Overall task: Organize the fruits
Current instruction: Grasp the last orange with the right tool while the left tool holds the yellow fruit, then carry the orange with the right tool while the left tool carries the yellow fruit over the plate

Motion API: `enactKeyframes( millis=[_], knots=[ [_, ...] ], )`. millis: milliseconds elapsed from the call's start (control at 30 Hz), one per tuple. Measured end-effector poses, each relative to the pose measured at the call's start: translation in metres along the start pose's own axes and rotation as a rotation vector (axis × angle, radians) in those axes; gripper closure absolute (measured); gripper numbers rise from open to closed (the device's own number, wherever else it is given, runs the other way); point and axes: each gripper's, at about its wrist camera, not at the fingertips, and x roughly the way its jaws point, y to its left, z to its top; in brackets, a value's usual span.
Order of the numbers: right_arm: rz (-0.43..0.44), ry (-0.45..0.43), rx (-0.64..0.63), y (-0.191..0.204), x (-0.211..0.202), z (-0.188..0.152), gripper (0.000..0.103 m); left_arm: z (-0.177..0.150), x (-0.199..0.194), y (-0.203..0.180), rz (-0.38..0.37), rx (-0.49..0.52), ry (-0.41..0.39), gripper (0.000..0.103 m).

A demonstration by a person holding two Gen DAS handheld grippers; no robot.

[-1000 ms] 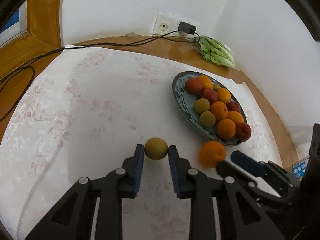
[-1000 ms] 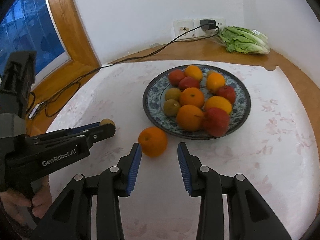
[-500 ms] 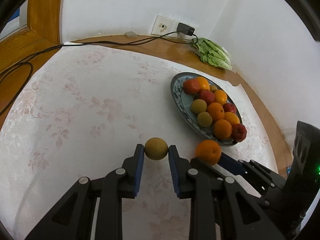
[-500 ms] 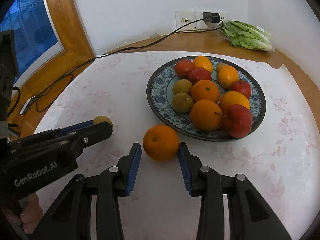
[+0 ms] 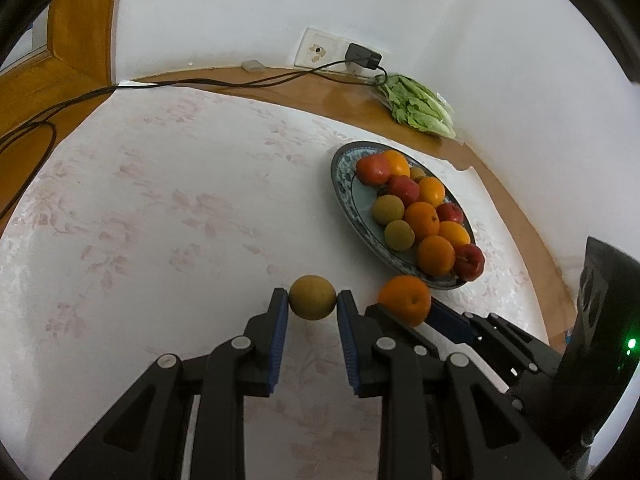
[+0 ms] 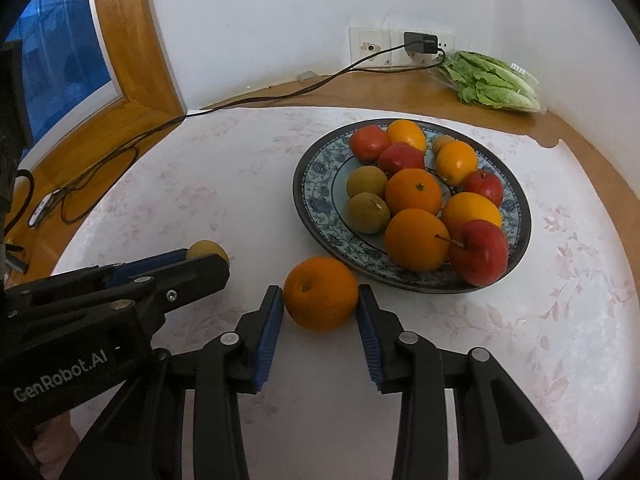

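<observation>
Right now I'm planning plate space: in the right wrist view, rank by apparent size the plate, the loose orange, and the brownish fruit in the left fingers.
1. plate
2. loose orange, enlarged by nearness to the camera
3. brownish fruit, partly hidden by the left gripper, so its size is unsure

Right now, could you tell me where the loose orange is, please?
In the right wrist view, the orange sits on the tablecloth between the right gripper fingers, just in front of the plate, right of the left gripper.

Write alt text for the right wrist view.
The right claw brackets a loose orange on the floral tablecloth, beside a patterned plate of fruit. At left, the left claw grips a small yellow-green fruit.
</observation>
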Motion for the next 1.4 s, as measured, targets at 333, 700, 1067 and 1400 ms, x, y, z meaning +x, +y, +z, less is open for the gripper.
enactKeyframes(
  millis=[333, 700, 1067, 1400],
  knots=[
    [0.036, 0.013, 0.042, -0.008, -0.003, 0.000, 0.067, 0.000, -0.002, -0.002, 0.000, 0.007, -0.004, 0.077],
    [0.068, -0.023, 0.043, -0.015, -0.026, -0.001, 0.067, 0.001, -0.018, -0.014, -0.007, 0.026, -0.028, 0.077],
    [0.080, -0.049, 0.061, -0.029, -0.045, 0.000, 0.067, 0.007, -0.027, -0.039, -0.018, 0.068, -0.041, 0.077],
    [0.067, -0.083, 0.063, -0.046, -0.057, 0.013, 0.067, 0.023, -0.024, -0.053, -0.036, 0.089, -0.054, 0.077]
  ],
)
